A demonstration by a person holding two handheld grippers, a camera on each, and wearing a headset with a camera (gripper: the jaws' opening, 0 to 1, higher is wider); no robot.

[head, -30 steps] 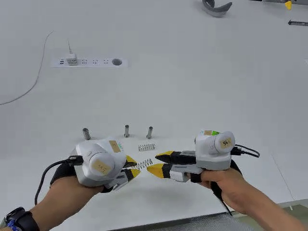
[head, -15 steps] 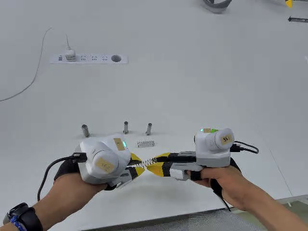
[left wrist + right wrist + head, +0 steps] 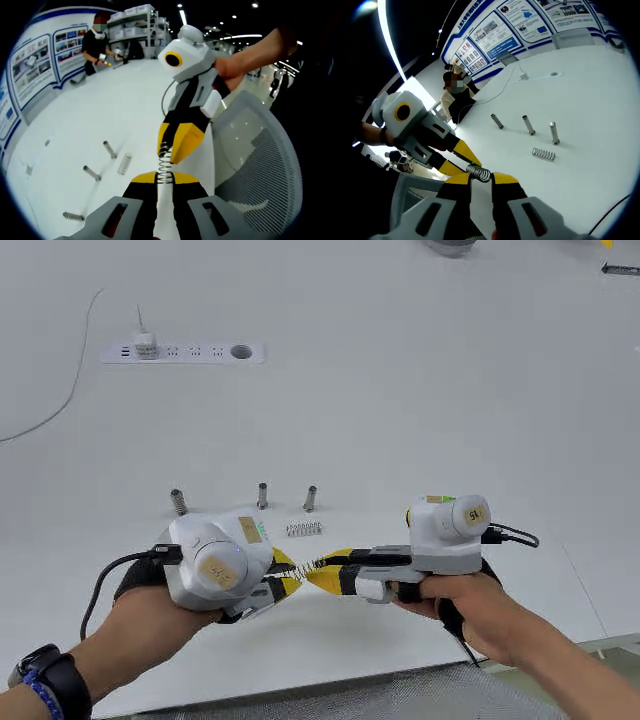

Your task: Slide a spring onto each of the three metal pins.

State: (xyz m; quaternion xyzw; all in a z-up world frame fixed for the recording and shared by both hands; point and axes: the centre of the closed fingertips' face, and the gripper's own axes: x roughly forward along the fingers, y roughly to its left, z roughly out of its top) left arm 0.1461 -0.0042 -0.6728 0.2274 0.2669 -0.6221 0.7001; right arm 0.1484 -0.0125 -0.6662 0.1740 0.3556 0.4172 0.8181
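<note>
Metal spring (image 3: 162,161) clamped between left tongs (image 3: 163,176) and right tongs (image 3: 482,179)

matt white tabletop (image 3: 420,390), dull grey metal pins (image 3: 262,495), shiny wire spring (image 3: 308,567), glossy yellow plastic fingers (image 3: 327,581).

Head view above, looking down, gripper views close, facing each other, sharing the spring (image 3: 163,162)

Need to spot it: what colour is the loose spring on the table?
Silver-grey; the loose spring shows best in the right gripper view.
</note>
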